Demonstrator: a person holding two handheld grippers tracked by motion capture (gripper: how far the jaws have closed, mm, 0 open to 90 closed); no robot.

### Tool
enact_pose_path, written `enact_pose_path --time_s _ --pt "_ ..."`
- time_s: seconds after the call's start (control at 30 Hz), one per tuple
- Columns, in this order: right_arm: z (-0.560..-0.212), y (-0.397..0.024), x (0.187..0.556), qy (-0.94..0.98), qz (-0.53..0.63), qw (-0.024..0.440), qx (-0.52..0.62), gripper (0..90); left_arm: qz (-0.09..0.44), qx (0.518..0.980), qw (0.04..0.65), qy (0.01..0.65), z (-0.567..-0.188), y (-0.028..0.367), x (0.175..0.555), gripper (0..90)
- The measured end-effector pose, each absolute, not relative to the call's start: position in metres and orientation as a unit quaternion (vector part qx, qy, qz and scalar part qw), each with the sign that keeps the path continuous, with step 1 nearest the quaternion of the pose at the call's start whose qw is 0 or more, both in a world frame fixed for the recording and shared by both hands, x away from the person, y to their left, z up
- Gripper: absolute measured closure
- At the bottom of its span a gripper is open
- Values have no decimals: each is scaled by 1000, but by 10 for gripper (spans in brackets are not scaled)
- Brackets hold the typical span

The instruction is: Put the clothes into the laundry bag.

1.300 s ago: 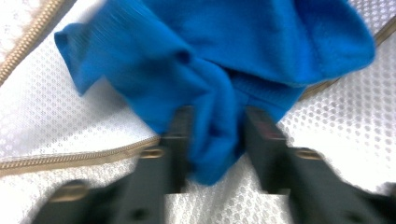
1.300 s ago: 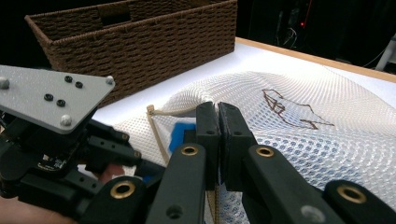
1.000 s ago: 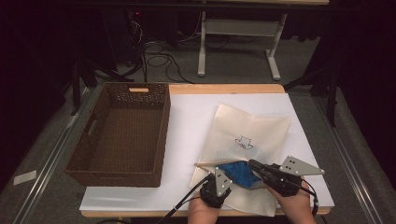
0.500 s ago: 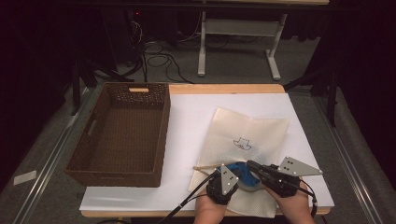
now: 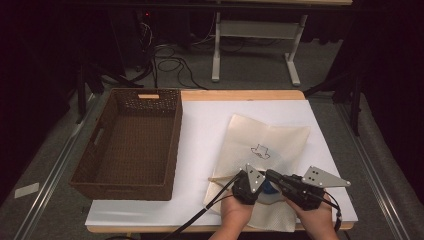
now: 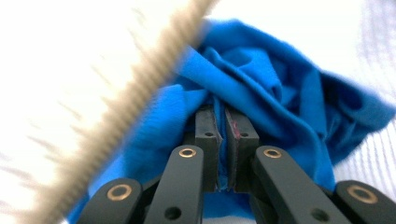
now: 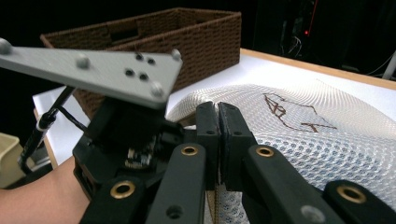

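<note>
Left claw was clamped on the blue cloth, a fold of it pinched between the pads; the bulk of the cloth was bunched just beyond the tips, at the mouth of the mesh bag. The bag's zipper edge ran diagonally just left of this claw, blurred.

Right claw was closed on the bag's near edge, white mesh emerging from between the jaws and spreading out ahead of it. The left claw's body sat close on its left in the right gripper view. In the high view both claws, left and right, met over the blue cloth at the bag's near end, on the white worktop. The wicker basket stood well apart, off to the left.

Risks, as judged:
- Cloth could snag on the zipper teeth — the edge lay very near the pinched fold.
- Right claw held only 1 thin layer of mesh; a tug from the left could slip it free and the opening would collapse.
- The 2 claws were nearly touching — collision likely if either turned.
</note>
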State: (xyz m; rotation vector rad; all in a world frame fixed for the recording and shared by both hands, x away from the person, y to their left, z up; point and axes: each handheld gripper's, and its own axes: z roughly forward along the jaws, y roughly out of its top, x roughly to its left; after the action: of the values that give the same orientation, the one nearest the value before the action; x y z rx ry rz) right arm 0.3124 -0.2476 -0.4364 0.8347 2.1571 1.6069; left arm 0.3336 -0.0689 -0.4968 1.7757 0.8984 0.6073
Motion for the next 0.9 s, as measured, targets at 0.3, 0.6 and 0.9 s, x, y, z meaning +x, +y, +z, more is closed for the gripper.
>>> enact_pose_path --time_s 0.3,0.6,0.9 --pt "-440 -247 313 761 556 164 290 890 234 751 487 379 -510 -61 335 768" --pt "-442 -245 313 765 550 164 291 889 211 760 490 372 -506 -44 325 493" --pt "-443 -246 313 766 548 165 293 890 206 758 492 376 -507 -28 312 385"
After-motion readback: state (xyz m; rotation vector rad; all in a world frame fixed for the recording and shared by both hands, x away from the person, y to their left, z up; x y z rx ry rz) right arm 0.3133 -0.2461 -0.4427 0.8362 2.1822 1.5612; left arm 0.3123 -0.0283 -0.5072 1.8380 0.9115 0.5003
